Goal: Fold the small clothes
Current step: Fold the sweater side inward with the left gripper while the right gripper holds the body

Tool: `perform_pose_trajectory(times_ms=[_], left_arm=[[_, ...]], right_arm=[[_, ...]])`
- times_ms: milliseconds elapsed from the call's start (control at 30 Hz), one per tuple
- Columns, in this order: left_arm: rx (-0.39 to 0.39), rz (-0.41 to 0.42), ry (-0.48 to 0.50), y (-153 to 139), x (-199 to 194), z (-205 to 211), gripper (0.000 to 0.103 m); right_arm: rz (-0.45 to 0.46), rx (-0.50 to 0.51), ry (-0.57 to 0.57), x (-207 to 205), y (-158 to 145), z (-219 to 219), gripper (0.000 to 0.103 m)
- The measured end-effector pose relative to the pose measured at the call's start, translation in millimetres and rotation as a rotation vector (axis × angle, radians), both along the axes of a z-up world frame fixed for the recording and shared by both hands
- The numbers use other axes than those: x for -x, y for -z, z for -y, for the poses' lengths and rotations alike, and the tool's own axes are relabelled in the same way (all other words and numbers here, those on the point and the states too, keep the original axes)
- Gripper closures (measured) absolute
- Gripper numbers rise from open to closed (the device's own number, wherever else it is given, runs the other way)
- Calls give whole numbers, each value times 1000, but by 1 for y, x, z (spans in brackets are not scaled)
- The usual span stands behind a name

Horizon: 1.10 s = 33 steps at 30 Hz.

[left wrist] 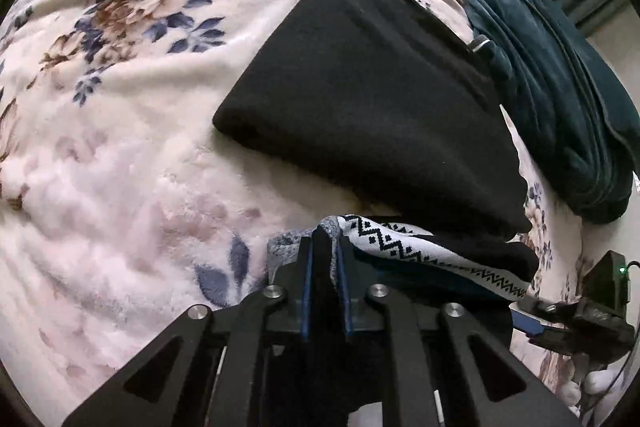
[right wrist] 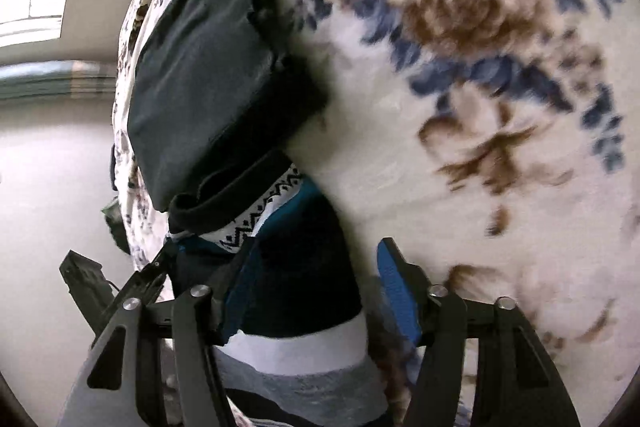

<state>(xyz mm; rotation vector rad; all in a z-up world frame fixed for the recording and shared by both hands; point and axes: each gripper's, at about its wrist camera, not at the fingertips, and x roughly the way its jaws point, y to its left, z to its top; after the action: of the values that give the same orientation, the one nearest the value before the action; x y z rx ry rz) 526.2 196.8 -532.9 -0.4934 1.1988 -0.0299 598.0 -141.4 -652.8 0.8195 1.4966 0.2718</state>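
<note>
Two tools at patterned garment (left wrist: 404,239), low centre on bed (left wrist: 120,167). Left tool (left wrist: 326,247) pinched on grey edge; right tool (right wrist: 316,263) spread, garment between. Lift edges evenly, avoid black folded pile (left wrist: 360,87).

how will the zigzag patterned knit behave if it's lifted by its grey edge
Probably floppy: the zigzag patterned knit crumples where the left gripper pinches its grey edge, so the rest would likely hang and drag. It looks thin, so probably light. The fuzzy blanket may cling to it rather than let it slide.
</note>
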Motion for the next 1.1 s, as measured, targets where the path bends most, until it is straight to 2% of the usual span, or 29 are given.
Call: perform_pose_trajectory(times_ms=[33, 100, 200, 233, 267, 300, 367, 400, 433, 500, 600, 667, 733, 800, 867, 900, 967, 1033, 1100], left_arm=[[0, -7, -5, 2, -5, -2, 94], [3, -24, -22, 8, -13, -6, 93], [96, -63, -49, 17, -17, -12, 88], [108, -54, -42, 10, -15, -13, 88], [86, -47, -35, 3, -14, -13, 79], [66, -34, -29, -5, -12, -12, 78], [45, 16, -15, -23, -6, -9, 77], [36, 29, -6, -29, -6, -7, 77], [37, 42, 10, -33, -6, -3, 77], [27, 45, 57, -33, -13, 7, 77], [-21, 0, 96, -14, -32, 19, 77], [-37, -32, 111, 1, -43, 22, 77], [-42, -53, 112, 11, -53, 22, 77], [-39, -49, 97, 8, -57, 17, 77], [12, -27, 108, -5, -54, 12, 77], [25, -12, 102, -11, -49, 8, 77], [48, 8, 92, -25, -33, 4, 77], [65, 8, 114, -28, -21, 5, 77], [32, -13, 163, -19, -17, 14, 72]], right_arm=[[-10, 27, 14, 0, 2, -1, 100], [-6, 109, 49, 1, 0, 5, 100], [-33, 89, 69, -2, -2, 9, 100], [-9, 114, 44, -3, -11, 6, 99], [31, 151, 20, -3, -23, 4, 99], [89, 187, -5, -1, -39, -2, 99], [181, 199, -57, 1, -65, -19, 97], [202, 184, -82, 1, -70, -27, 91], [205, 136, -148, -3, -69, -44, 83], [172, 133, -248, -14, -55, -74, 83], [189, 261, -245, -40, -34, -94, 83], [165, 297, -248, -55, -19, -97, 83], [116, 284, -256, -65, -8, -100, 83], [112, 279, -268, -65, -13, -98, 83], [141, 247, -266, -51, -29, -86, 70], [149, 218, -250, -39, -37, -78, 48], [146, 189, -218, -19, -45, -68, 27], [122, 177, -207, 7, -46, -58, 26], [97, 173, -226, 26, -38, -55, 26]])
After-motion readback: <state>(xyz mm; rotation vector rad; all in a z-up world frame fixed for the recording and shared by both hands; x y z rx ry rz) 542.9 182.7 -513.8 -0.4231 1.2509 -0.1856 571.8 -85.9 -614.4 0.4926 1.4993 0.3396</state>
